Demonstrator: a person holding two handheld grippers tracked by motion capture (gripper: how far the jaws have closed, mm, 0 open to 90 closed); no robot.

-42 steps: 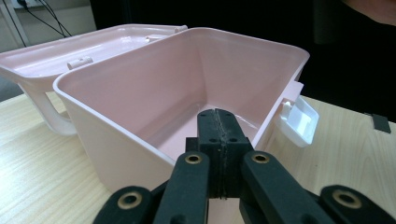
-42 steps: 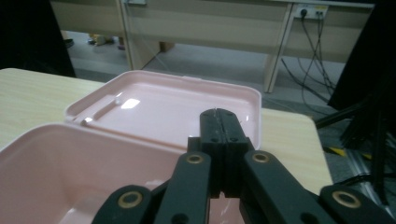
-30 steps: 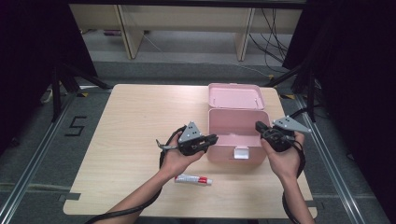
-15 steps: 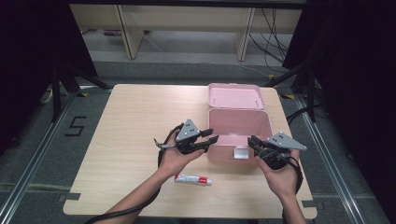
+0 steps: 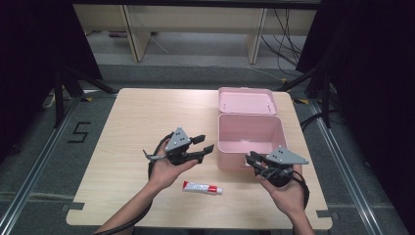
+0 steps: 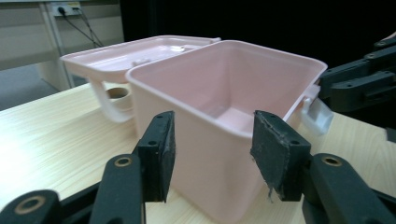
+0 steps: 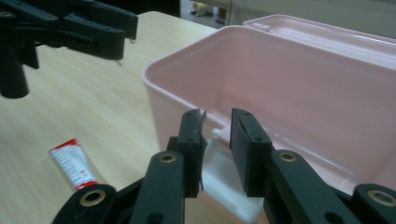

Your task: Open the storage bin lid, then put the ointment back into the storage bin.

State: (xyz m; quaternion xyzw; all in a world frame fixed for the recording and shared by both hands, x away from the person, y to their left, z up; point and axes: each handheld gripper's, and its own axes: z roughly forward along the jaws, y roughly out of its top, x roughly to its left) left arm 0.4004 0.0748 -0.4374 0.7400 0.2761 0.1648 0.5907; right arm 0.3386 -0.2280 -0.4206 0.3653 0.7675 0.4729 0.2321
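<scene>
An open pink box point(image 5: 249, 132) stands at the right of the table, its lid point(image 5: 246, 100) laid back behind it. My left gripper point(image 5: 205, 143) hovers just left of the box; its jaws have just been opening and stand wide, framing the box's near corner point(image 6: 210, 140) without touching it. My right gripper point(image 5: 250, 160) is at the box's front wall point(image 7: 289, 93); its jaws have just been opening too. The box's white latch point(image 7: 219, 179) hangs between them, not pinched. A small red and white tube point(image 5: 202, 187) lies on the table in front of the box.
The wooden table point(image 5: 127, 122) has bare room on its left half. The tube point(image 7: 72, 163) lies left of my right gripper's jaws. The left gripper point(image 7: 74, 23) shows across the box in the right gripper view. Shelving legs and cables stand beyond the far edge.
The right gripper has come from the box's right side down to its front wall. The left gripper has drawn back a little to the left. Both pairs of jaws have spread apart.
</scene>
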